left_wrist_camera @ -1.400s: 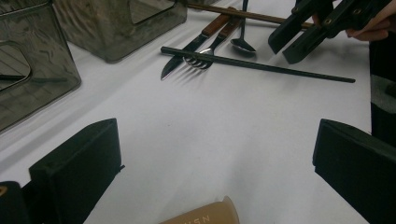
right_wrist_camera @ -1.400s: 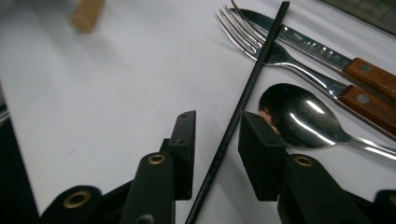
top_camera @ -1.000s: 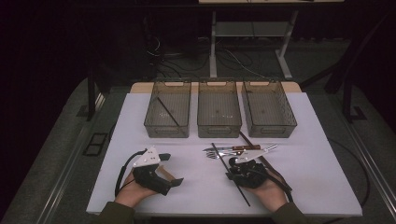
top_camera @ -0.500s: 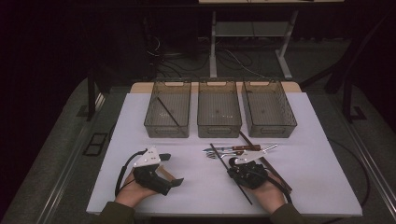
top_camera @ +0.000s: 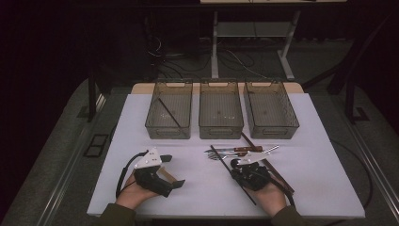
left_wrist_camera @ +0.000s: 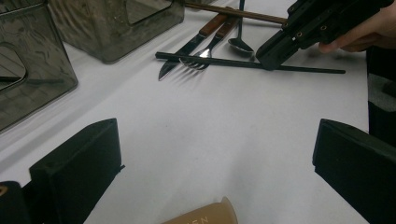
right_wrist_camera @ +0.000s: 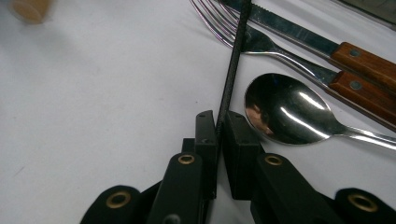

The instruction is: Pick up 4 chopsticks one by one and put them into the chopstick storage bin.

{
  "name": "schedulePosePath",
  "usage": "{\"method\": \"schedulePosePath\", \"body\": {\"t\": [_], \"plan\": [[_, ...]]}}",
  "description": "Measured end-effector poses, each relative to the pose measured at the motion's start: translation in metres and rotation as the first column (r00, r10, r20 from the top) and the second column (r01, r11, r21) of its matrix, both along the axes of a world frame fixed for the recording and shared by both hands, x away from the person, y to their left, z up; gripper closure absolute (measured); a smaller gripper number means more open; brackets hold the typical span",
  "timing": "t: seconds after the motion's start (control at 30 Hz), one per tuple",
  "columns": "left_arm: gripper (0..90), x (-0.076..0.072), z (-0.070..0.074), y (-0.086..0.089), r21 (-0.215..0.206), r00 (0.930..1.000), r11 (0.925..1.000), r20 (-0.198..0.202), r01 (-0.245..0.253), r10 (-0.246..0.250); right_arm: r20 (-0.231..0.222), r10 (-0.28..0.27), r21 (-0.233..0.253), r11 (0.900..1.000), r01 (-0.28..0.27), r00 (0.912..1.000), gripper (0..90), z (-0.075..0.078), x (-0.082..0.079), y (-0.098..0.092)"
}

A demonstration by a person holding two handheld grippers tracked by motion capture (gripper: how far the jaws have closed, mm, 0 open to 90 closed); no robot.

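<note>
My right gripper lies low on the white table, shut on a thin black chopstick that slants across a heap of cutlery. The right gripper view shows its jaws pinching that chopstick beside a spoon, a fork and a wooden-handled knife. Over at the left, my left gripper rests on the table, open and holding nothing. Its wide-apart jaws face the cutlery and the right gripper.
Three clear grey bins stand in a row at the back: left, middle, right. A dark chopstick lies in the left bin. Brown chopsticks lie slanted under the right hand.
</note>
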State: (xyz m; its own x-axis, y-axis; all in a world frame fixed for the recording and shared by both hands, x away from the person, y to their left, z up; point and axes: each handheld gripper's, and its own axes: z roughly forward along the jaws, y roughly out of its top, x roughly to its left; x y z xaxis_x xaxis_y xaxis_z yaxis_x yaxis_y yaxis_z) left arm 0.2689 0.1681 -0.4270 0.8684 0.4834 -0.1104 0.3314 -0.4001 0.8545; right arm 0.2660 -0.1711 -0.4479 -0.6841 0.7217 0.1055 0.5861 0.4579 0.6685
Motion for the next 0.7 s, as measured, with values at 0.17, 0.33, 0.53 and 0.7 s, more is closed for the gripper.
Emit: {"method": "schedulePosePath", "body": {"t": [0.17, 0.33, 0.53, 0.7], "plan": [[0.3, 0.000, 0.000, -0.001, 0.002, 1.0000, 1.0000, -0.004, 0.000, 0.000, 0.038, -0.022, -0.029, 0.999, 0.023, 0.9991, 83.0, -0.001, -0.006, 0.004], [0.3, 0.000, 0.000, -0.001, 0.005, 1.0000, 1.0000, -0.003, 0.003, -0.003, 0.074, -0.057, -0.042, 0.997, 0.060, 0.9956, 83.7, -0.002, -0.011, 0.008], [0.3, 0.000, 0.000, -0.001, 0.002, 1.0000, 1.0000, -0.002, 0.002, -0.002, 0.082, -0.089, -0.032, 0.995, 0.092, 0.9927, 85.2, -0.003, -0.014, 0.010], [0.3, 0.000, 0.000, -0.001, 0.000, 1.0000, 1.0000, 0.000, 0.003, -0.003, 0.081, -0.093, -0.014, 0.995, 0.095, 0.9924, 85.6, -0.001, -0.012, 0.008]]}}
